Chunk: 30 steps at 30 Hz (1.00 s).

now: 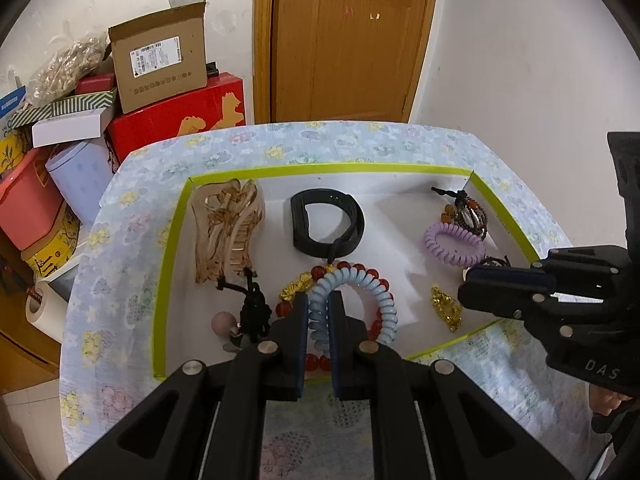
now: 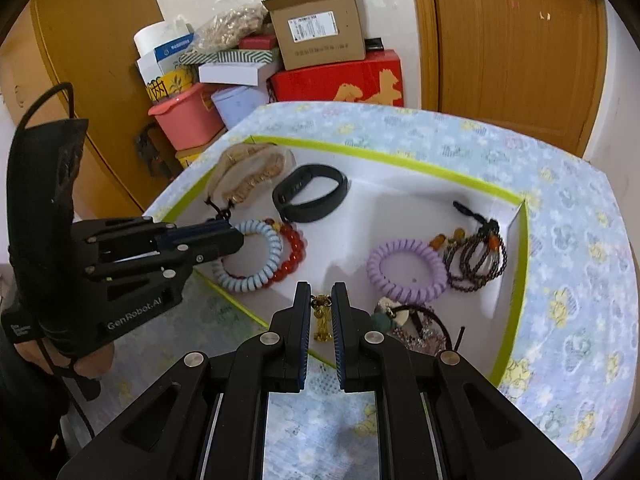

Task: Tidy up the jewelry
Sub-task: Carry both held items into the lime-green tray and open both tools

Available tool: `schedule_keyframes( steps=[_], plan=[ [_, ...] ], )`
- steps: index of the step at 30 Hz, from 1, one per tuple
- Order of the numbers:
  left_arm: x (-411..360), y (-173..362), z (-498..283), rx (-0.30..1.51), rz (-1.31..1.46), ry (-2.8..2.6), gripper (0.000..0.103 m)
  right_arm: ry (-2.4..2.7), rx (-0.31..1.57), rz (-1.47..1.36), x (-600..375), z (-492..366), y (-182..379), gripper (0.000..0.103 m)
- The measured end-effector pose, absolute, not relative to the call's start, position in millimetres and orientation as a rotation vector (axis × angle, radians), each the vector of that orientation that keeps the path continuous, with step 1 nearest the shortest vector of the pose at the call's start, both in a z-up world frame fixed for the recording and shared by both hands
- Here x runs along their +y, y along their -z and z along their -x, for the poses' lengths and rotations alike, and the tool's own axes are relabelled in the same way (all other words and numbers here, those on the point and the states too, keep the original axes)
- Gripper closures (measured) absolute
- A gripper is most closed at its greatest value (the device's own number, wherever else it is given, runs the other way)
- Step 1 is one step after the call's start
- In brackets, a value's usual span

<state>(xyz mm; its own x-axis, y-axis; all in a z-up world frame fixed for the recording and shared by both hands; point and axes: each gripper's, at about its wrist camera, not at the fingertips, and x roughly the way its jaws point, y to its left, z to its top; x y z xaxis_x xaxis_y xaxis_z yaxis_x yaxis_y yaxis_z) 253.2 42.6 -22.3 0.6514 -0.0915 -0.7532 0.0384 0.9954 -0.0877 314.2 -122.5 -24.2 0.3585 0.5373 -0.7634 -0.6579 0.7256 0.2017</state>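
Observation:
A white tray with a green rim (image 1: 172, 236) (image 2: 516, 320) holds the jewelry. My left gripper (image 1: 318, 300) (image 2: 236, 236) is shut on a light blue coil hair tie (image 1: 384, 300) (image 2: 272, 248) that lies over a red bead bracelet (image 1: 372, 272) (image 2: 294, 248). My right gripper (image 2: 321, 292) (image 1: 466, 284) is shut on a gold charm (image 2: 321, 320) (image 1: 446, 308) near the tray's front edge. A black watch band (image 1: 328, 224) (image 2: 310, 194), a tan hair claw (image 1: 228, 228) (image 2: 248, 176), a purple coil tie (image 1: 454, 244) (image 2: 406, 272) and a dark bead bracelet (image 1: 468, 212) (image 2: 476, 260) lie in the tray.
The tray sits on a table with a blue flowered cloth (image 1: 120, 280) (image 2: 580, 280). Boxes, a pink bin (image 2: 188, 116) and a cardboard box (image 1: 160, 64) are stacked behind the table. A wooden door (image 1: 344, 40) stands behind. More small pieces (image 2: 408, 320) lie at the tray's near right.

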Motion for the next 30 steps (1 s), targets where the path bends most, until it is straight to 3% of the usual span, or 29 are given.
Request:
schedule_keyframes(
  steps=[14,19,30],
  plan=[
    [40,24,-250,0.867,0.059,0.054,0.091,-0.752,0.923,0.159,-127,-310,27,0.084],
    [38,16,-242,0.848,0.058,0.041,0.081,-0.742,0.898,0.153,-133,-302,18,0.076],
    [36,-12,-202,0.790,0.070,-0.021,0.080,-0.676,0.838,0.146,-154,-270,-5,0.074]
  ],
)
